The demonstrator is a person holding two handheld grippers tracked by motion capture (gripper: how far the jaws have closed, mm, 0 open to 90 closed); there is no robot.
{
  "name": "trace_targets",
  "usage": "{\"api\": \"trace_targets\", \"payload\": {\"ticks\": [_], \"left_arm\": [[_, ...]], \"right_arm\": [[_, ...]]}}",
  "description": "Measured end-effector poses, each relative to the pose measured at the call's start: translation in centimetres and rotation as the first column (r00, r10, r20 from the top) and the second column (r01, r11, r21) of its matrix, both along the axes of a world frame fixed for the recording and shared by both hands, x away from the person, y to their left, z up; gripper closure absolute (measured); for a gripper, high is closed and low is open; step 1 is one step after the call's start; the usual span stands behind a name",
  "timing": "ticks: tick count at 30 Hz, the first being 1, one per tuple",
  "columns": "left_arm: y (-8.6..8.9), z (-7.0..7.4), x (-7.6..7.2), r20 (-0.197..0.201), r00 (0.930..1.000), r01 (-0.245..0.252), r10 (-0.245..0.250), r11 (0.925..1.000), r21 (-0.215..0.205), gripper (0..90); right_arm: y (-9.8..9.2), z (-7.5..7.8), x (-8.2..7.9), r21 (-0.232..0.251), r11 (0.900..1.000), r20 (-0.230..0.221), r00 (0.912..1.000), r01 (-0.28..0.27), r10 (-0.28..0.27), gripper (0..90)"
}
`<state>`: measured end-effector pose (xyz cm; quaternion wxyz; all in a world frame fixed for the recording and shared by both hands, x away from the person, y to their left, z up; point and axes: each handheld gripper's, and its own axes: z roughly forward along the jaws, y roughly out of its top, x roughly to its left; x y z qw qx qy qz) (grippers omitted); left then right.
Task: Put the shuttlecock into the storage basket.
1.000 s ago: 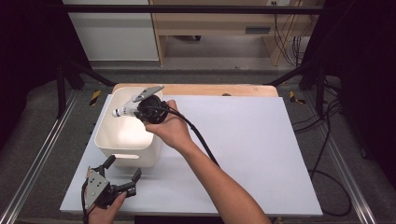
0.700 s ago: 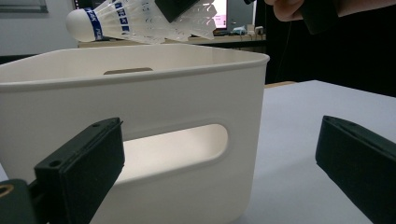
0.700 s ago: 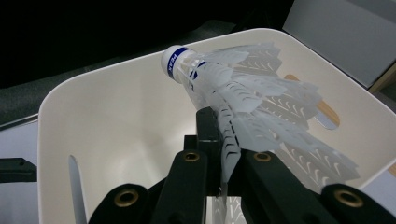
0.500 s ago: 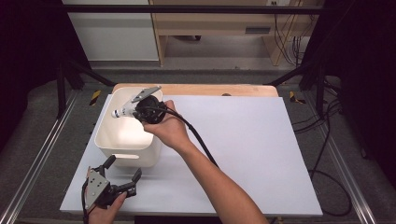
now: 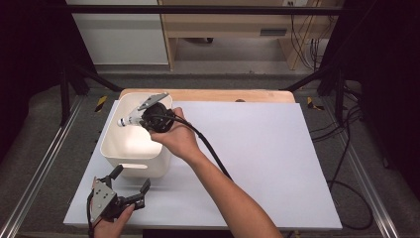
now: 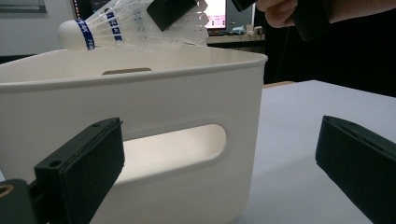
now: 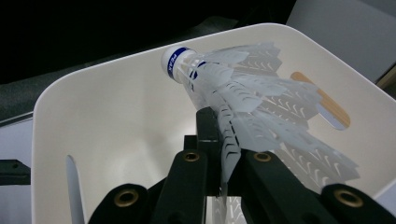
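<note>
A white shuttlecock point(image 5: 130, 120) with blue bands on its cork hangs sideways over the open white bin point(image 5: 133, 163), cork pointing left. My right gripper point(image 5: 142, 119) is shut on its feather skirt, level with the bin's far rim. In the right gripper view the jaws point(image 7: 223, 154) pinch the feathers of the shuttlecock point(image 7: 243, 93) above the bin's bare floor point(image 7: 93, 116). My left gripper point(image 5: 131, 176) rests open on the table in front of the bin. In the left gripper view its gripper point(image 6: 219, 172) faces the bin's handle wall point(image 6: 140, 93), with the shuttlecock point(image 6: 130, 28) above the rim.
The bin stands at the left of a white table sheet point(image 5: 257, 148), which has free room to the right. A wooden board point(image 5: 208, 95) edges the back. Metal frame rails point(image 5: 44, 168) run along both sides, and cables point(image 5: 346, 163) lie on the floor at right.
</note>
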<state>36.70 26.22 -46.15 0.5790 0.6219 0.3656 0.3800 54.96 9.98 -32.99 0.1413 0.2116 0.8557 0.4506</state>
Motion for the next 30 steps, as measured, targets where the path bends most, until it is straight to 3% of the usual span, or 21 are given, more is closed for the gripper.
{"api": "trace_targets", "payload": {"ticks": [30], "left_arm": [[-0.05,0.01,-0.01,0.000,1.0000,0.002,-0.002,1.0000,0.002,1.4]], "right_arm": [[-0.23,-0.56,0.43,-0.033,0.999,-0.002,1.0000,0.008,-0.008,89.1]]}}
